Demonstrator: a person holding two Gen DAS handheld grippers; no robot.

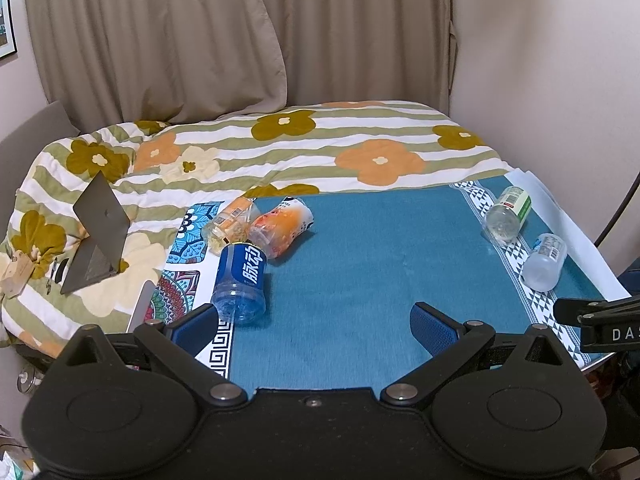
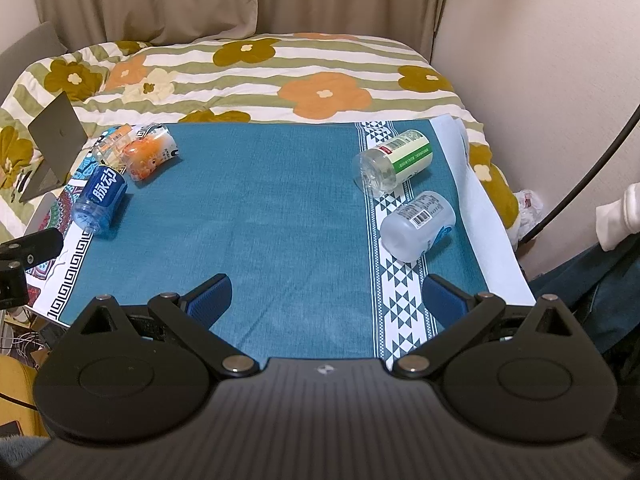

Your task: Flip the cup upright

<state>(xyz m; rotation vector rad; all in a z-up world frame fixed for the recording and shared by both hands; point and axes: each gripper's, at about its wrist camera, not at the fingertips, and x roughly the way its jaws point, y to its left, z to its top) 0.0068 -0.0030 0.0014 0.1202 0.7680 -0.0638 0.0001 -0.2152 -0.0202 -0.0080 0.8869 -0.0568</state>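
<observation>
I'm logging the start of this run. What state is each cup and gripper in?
blue cup: on its side
orange cup: on its side
yellow-labelled cup: on its side
green-labelled cup: on its side
frosted white cup: on its side
left gripper: open, empty
right gripper: open, empty
laptop: open

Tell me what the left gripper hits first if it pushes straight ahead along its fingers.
Probably nothing at first: the open left gripper points over bare teal cloth. The blue cup lies just left of that line; depth is uncertain.
</observation>
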